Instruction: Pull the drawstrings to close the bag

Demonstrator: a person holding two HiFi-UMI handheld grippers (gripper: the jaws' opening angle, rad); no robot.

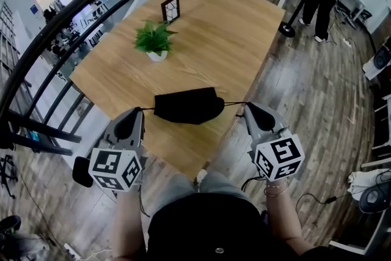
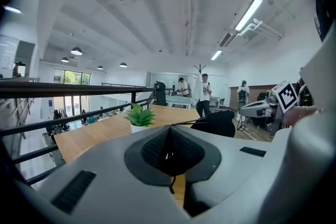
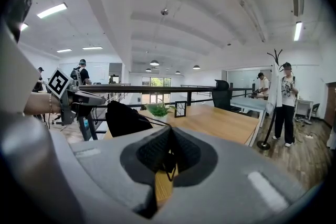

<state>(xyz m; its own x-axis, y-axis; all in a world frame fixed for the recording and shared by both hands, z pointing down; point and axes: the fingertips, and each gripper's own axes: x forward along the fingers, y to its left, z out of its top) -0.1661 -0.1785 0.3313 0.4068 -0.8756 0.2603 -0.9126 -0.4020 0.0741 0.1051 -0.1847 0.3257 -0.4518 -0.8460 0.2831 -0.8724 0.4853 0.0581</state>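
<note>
my left gripper (image 1: 138,110): jaws clamped tight on the left drawstring (image 1: 148,109) | my right gripper (image 1: 247,106): same deal, pinching the right drawstring (image 1: 234,103) | black bag (image 1: 189,105): strung between the two, cords taut, over the near end of the wooden table (image 1: 226,27), potted plant (image 1: 156,40) further back

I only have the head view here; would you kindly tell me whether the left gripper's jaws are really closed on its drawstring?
Observer: Yes. The left gripper view shows the left gripper with its jaws pressed together on the left drawstring, whose loose end hangs below them.
Operator: Thank you. And the right side?
Observer: The right gripper view shows the right gripper shut on the right drawstring too, with a small loop of cord dangling underneath.
</note>
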